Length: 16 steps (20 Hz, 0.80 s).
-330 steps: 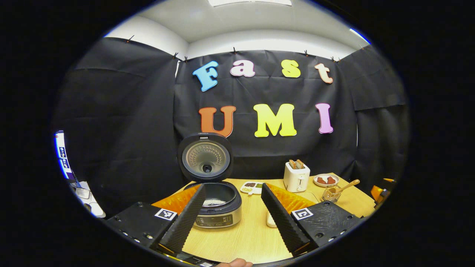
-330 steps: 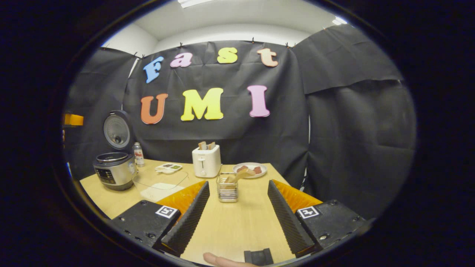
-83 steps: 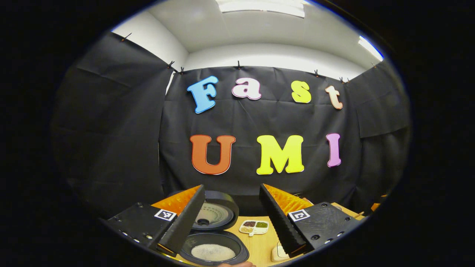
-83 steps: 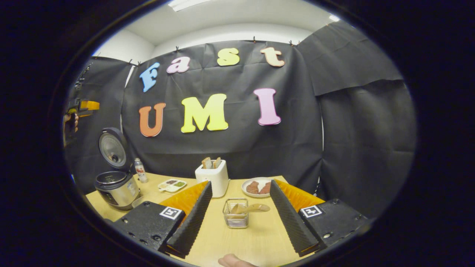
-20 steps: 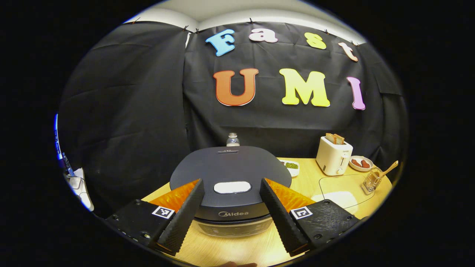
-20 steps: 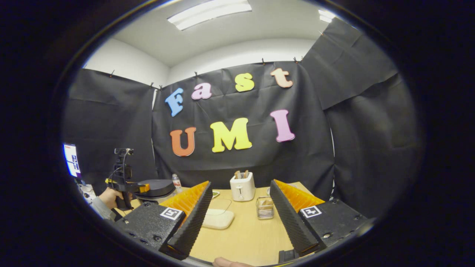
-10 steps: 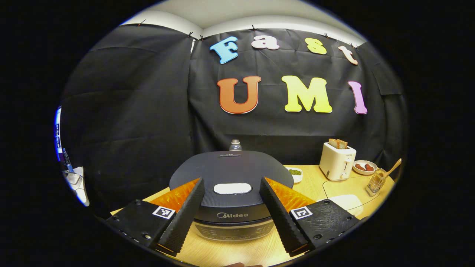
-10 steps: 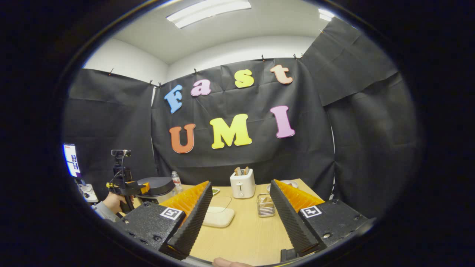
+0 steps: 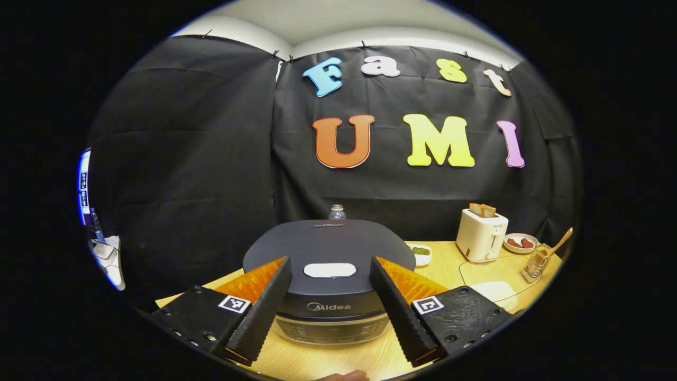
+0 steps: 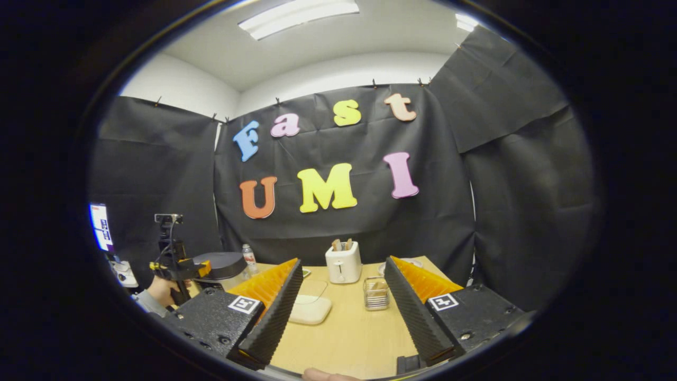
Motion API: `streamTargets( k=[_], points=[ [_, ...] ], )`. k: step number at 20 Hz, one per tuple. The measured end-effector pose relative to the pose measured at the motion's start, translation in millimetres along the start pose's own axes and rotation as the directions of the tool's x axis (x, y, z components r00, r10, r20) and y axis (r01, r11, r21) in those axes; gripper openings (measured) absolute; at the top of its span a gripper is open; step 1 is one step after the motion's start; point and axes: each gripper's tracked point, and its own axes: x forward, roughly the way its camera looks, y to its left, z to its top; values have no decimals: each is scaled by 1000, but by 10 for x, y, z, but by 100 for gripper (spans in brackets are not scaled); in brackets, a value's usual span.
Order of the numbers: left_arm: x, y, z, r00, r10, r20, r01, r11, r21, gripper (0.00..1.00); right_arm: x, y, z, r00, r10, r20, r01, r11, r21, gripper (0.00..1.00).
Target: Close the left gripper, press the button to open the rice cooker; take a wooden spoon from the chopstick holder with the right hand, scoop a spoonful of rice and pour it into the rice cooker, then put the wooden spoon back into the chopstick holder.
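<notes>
**Rice cooker lid shut; both grippers standing open**

Since the earliest frames the rice cooker [image 9: 329,275] has gone from lid raised to lid down, and over the last half second the left gripper [image 9: 329,299] is drawing back very slightly from it. In the left gripper view the cooker is sitting closed on the wooden table [image 9: 449,264], directly ahead and between the two fingers, with its pale oval lid button [image 9: 330,270] facing up. The left gripper's fingers are standing wide apart, one on each side of the cooker's front, gripping nothing. A water bottle [image 9: 336,211] is showing just behind the lid.

To the right on the table, a white toaster [image 9: 480,234] is holding bread slices, with a small plate [image 9: 520,243] beside it. The wire chopstick holder [image 9: 535,260] is standing near the table's right edge, and the wooden spoon [image 9: 556,244] is leaning out of it. A clear glass bowl holding rice [image 9: 494,275] is lying between cooker and holder.

In the right gripper view the right gripper [image 10: 341,304] is hovering over the table, fingers spread wide and empty, with the chopstick holder [image 10: 375,299] ahead between them. At far left a hand [image 10: 158,292] is holding the left gripper [image 10: 182,268] beside the cooker [image 10: 219,265].
</notes>
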Motion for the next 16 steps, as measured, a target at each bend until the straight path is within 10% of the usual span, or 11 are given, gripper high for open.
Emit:
streamTargets(
  k=[16],
  points=[
    [-1618, -942, 727, 967, -247, 64, 248, 969, -17, 95, 28, 225, 105, 999, -38, -9, 37, 995, -90, 94]
  ],
)
